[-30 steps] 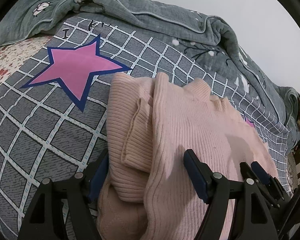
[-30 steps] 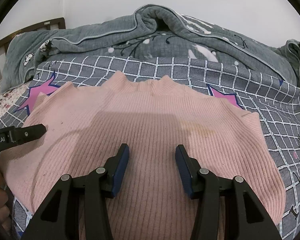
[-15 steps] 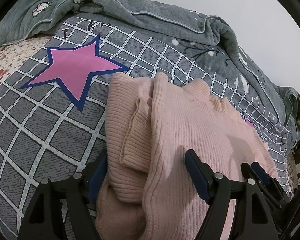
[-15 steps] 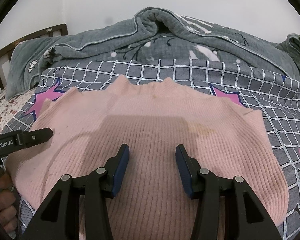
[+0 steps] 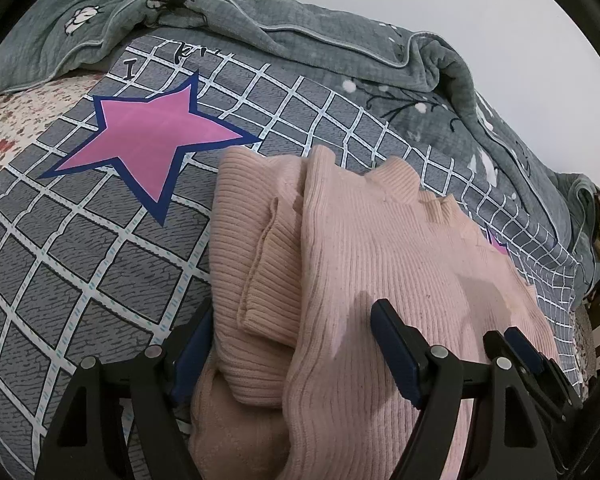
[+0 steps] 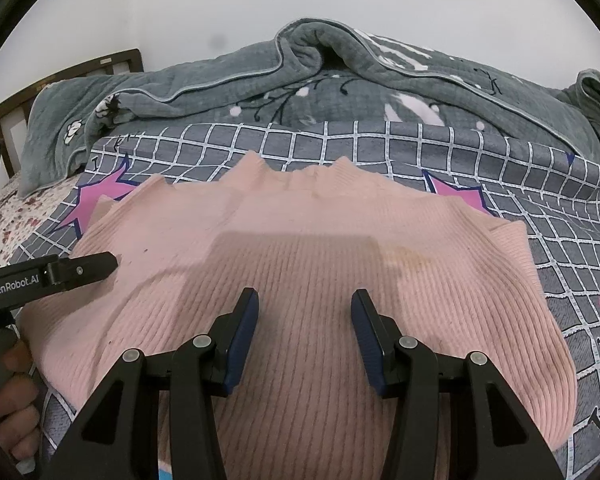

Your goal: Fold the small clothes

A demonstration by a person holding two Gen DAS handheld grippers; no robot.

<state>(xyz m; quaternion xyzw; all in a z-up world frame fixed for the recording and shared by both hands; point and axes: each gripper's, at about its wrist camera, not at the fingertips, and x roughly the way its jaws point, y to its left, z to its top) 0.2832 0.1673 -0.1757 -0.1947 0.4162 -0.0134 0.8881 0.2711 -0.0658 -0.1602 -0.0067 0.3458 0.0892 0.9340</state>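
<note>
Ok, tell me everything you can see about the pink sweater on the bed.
The pink sweater is a ribbed knit, lying flat on the grey checked bedsheet, collar toward the rumpled grey quilt. One sleeve is folded in over the body at its left edge. A faint yellowish stain marks the fabric. The left gripper straddles that folded edge with open jaws; the right gripper hovers open over the middle.

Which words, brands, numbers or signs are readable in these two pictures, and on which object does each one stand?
"GenRobot.AI": white print on the side of the left gripper, seen in the right wrist view.
"I": black letter on the checked sheet near the pink star; the letters after it are hidden under the grey quilt.
More black letters on the sheet at the right edge of the right wrist view: too distorted to read.
No print shows on the pink sweater.
</note>
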